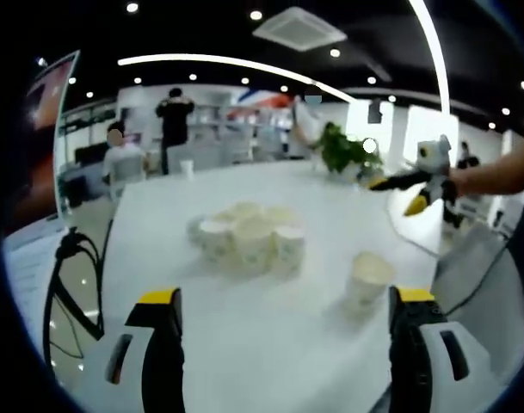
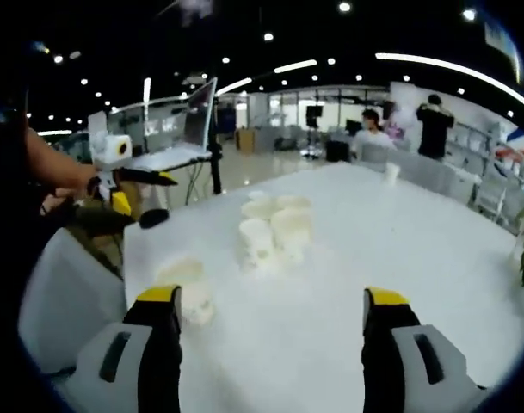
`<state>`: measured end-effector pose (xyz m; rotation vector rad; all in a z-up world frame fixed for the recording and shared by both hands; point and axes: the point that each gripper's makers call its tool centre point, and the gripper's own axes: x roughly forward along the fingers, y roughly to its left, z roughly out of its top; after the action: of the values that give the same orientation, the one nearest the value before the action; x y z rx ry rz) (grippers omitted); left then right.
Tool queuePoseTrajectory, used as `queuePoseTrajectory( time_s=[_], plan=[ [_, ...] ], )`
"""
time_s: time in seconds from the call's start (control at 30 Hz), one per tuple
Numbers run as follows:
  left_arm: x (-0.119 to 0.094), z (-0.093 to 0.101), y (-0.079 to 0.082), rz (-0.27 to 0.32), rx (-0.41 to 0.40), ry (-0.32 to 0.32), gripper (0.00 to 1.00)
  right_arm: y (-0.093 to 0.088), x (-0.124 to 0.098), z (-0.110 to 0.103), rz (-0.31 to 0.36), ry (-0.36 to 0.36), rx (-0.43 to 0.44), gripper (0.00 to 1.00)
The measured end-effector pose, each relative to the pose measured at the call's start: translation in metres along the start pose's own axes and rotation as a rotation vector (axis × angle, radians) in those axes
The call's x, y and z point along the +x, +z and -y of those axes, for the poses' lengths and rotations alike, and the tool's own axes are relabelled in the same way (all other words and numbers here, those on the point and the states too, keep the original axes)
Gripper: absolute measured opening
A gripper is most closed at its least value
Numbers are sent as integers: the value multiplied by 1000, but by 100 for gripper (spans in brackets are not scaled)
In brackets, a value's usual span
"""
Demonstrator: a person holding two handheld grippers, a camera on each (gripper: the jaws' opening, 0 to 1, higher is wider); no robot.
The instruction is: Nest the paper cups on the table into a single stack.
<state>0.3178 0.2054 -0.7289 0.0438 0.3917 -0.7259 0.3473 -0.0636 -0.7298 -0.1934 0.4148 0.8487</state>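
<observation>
White paper cups (image 1: 249, 237) stand mouth-up in a tight cluster near the middle of the broad white bench (image 1: 270, 344), and one more pale paper cup (image 1: 367, 277) sits apart from them, nearer the person's side. In the right gripper view the same cluster (image 2: 274, 228) lies ahead, with the lone cup (image 2: 186, 288) just beyond the left jaw.

Both tongs are spread wide and carry nothing. The left tongs (image 1: 283, 323) hover above the bench short of the cluster; the right tongs (image 2: 270, 323) likewise hang over bare surface. Each also appears in the other's view, raised in a hand off to the side: the right tongs (image 1: 414, 191) with yellow-tipped black jaws parted, the left tongs (image 2: 139, 191) likewise.

No nesting looks begun, so the step in hand is most likely a first pick. The lone cup seems the easy start: close one pair of tongs lightly on its wall near the rim, lift it straight, and lower it into an outer cup of the cluster while the other tongs steady that cup. Thin paper walls will likely crumple under a hard squeeze, and crowded neighbours could tip if brushed.

The bench top is smooth, glossy and uncluttered. Around it is a large open hall with a dark ceiling, spot lamps and light strips, a green potted plant (image 1: 343, 148) at the far edge, and several people beyond.
</observation>
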Motion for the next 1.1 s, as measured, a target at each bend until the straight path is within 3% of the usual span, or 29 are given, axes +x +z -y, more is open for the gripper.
queuePoseTrajectory(
  time_s=[0.13,0.33,0.53,1.1],
  plan=[
    [0,0,1,-1,5,-1,98,-3,-2,3,37,-12,-16,90],
    [1,0,3,7,17,-2,98,-8,-4,5,83,-36,-6,100],
    [3,0,4,14,19,-2,98,-15,-7,6,84,-45,0,100],
    [5,0,9,26,26,17,98,-10,-5,16,125,-57,-5,100]
  ],
)
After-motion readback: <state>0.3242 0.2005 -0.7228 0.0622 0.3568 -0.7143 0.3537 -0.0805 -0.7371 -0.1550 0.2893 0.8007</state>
